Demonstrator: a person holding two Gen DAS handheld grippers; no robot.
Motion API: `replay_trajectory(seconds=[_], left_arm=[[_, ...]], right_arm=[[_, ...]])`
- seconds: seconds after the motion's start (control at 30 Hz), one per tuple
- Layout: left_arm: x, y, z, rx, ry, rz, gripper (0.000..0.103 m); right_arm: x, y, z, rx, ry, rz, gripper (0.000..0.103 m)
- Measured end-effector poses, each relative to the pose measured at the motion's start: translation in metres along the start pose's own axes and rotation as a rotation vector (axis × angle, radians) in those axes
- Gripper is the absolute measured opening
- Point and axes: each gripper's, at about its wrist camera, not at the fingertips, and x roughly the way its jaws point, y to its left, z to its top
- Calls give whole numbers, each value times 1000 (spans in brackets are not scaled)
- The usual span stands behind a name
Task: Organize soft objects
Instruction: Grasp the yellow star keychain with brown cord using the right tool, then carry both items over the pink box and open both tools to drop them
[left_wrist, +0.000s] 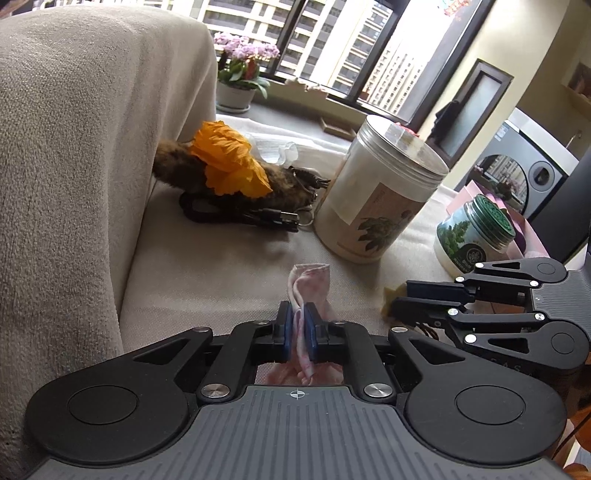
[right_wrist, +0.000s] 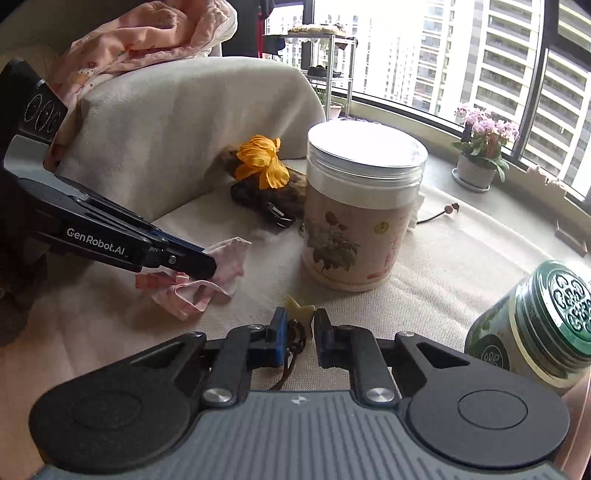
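Pink cloth (left_wrist: 309, 286): thin, crumpled; pinched in left gripper (left_wrist: 299, 326), jaws nearly shut, above the beige couch seat (left_wrist: 207, 273).
Star charm (right_wrist: 300, 309): pale, small, dark cord; between right gripper (right_wrist: 299, 330) jaws, a gap still showing on one side.
Risk, charm: probably slips, little purchase.
Risk, cloth: loose tail may snag the big jar (right_wrist: 364, 206).

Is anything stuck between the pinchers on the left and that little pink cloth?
No. The left gripper is already shut on the pink cloth, with the fabric pinched right between its blue pads. Nothing visible sits between them. The big white jar stands further back, out of the way.
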Motion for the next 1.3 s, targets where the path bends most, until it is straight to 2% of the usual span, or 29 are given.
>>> replay_trajectory(seconds=[0.07, 0.13, 0.2, 0.23, 0.4, 0.57, 0.67, 0.73, 0.83, 0.9, 1.0, 1.13, 1.3], left_arm=[[0, -2, 0, 6, -1, 9, 13], [0, -7, -2, 30, -6, 29, 13], [0, -12, -3, 61, -10, 49, 13], [0, -15, -4, 75, -9, 55, 13], [0, -19, 0, 108, 33, 33, 15], [-1, -28, 4, 134, 70, 18, 18], [5, -46, 0, 216, 90, 45, 24], [7, -59, -4, 295, 100, 73, 36], [11, -72, -10, 367, 102, 117, 39], [13, -73, -12, 361, 88, 133, 38], [15, -68, -12, 323, 40, 171, 20], [12, -52, -7, 226, 10, 134, 17], [3, -53, -3, 205, 2, 118, 15]], right_arm=[[-1, -5, 0, 50, -4, 20, 18], [-1, -6, 1, 72, -9, 39, 28], [2, -1, 1, 57, -9, 31, 45], [5, 2, 0, 44, -3, 24, 46], [9, 13, -4, -5, 0, -7, 44], [7, 12, -5, -4, -2, -18, 30], [6, 10, -6, -4, -3, -24, 29], [5, 9, -8, -3, -9, -23, 29], [5, 8, -9, -4, -15, -20, 29], [6, 9, -8, -8, -11, -19, 28], [6, 7, -6, 0, -6, -23, 28], [6, 5, -5, 7, 6, -29, 28], [-6, -3, -1, 39, -7, -24, 27]])
